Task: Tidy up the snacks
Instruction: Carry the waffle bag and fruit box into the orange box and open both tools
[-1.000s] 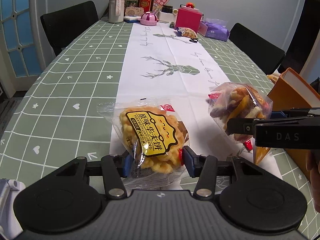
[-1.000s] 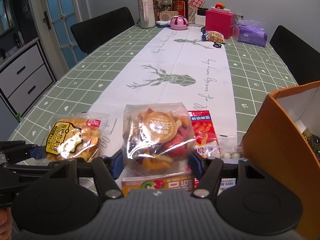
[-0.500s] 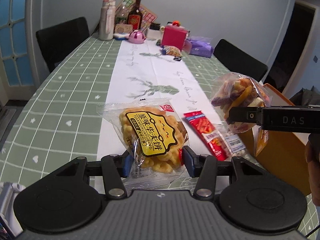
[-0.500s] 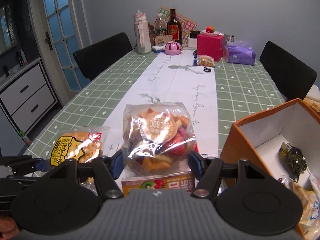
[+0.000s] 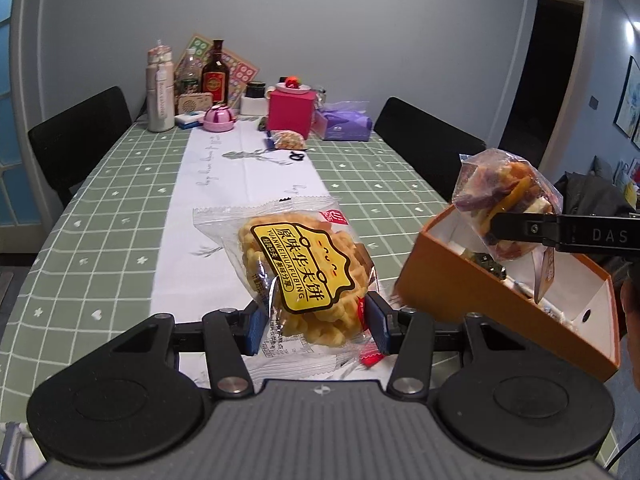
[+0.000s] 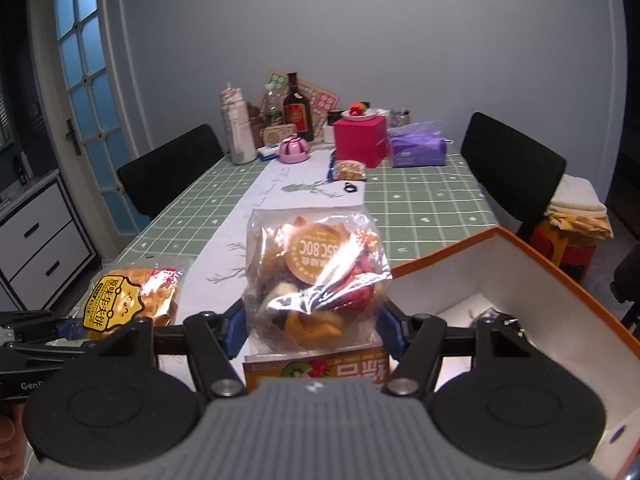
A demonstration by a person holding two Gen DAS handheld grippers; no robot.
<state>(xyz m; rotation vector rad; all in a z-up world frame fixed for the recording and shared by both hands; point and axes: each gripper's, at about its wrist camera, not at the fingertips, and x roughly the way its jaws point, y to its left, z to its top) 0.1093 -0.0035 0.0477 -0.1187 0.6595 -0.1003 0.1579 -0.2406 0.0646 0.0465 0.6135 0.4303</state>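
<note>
Between the blue pads of my left gripper (image 5: 316,322) sits the waffle-biscuit packet (image 5: 298,270), pinched at its lower sides; my jaws are closed on it. Its yellow label faces the left wrist camera, with the print running slantwise, down toward the right. The packet's long axis runs away from me, its crimped top seam at the far end, and it hangs clear above the counter (image 5: 120,240) with its green checked cloth.

Between the pads of my right gripper (image 6: 310,330) sits the clear bag of mixed fruit crisps (image 6: 316,276), likewise clamped at its lower sides. It stands roughly upright, its round orange sticker reading upside down in the right wrist view, and its printed header card lies nearest the camera.

Seen from my left gripper, this bag is held over the open top of the orange box (image 5: 480,300). The box stands at the counter's right edge, white inside, with a few small items at its bottom.
</note>
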